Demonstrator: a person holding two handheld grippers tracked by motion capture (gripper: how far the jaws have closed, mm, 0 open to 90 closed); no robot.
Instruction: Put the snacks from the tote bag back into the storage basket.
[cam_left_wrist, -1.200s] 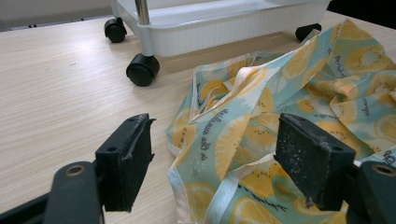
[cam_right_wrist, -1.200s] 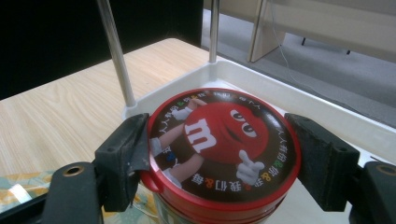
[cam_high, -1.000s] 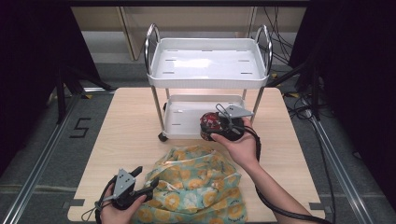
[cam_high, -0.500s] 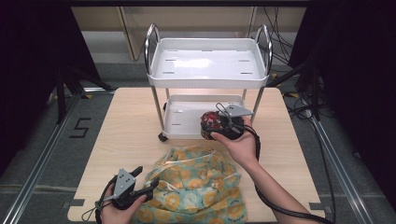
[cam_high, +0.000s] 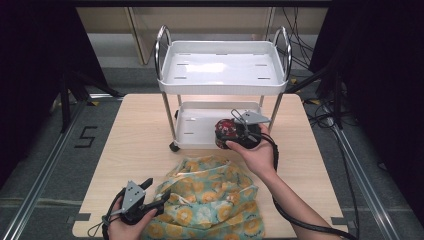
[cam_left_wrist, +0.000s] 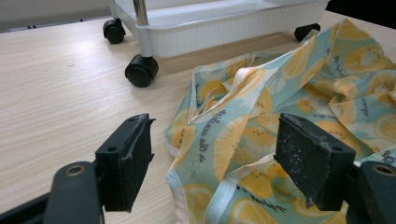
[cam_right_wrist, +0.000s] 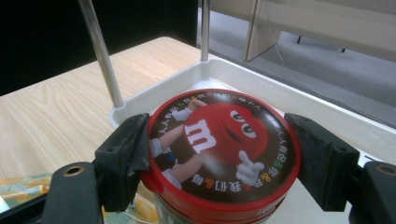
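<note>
A round can with a red candy-character lid (cam_right_wrist: 224, 140) sits between the jaws of my right gripper (cam_right_wrist: 219, 144), which is shut on it. In the high view the can (cam_high: 224, 129) hangs at the front edge of the white cart's lower shelf (cam_high: 195, 136), with my right gripper (cam_high: 236, 131) just right of it. A lemon-print cloth bag (cam_high: 210, 200) lies crumpled at the table's front. My left gripper (cam_high: 156, 189) stands open at the bag's left edge. In the left gripper view its jaws (cam_left_wrist: 215, 144) straddle a fold of the bag (cam_left_wrist: 261, 93) without pinching it.
The two-shelf white cart (cam_high: 222, 89) with chrome posts stands on the wooden table (cam_high: 135, 130) at the back middle. Its black castors (cam_left_wrist: 141, 70) rest close to the bag. Bare wood lies left of the cart and bag. The floor drops away past every table edge.
</note>
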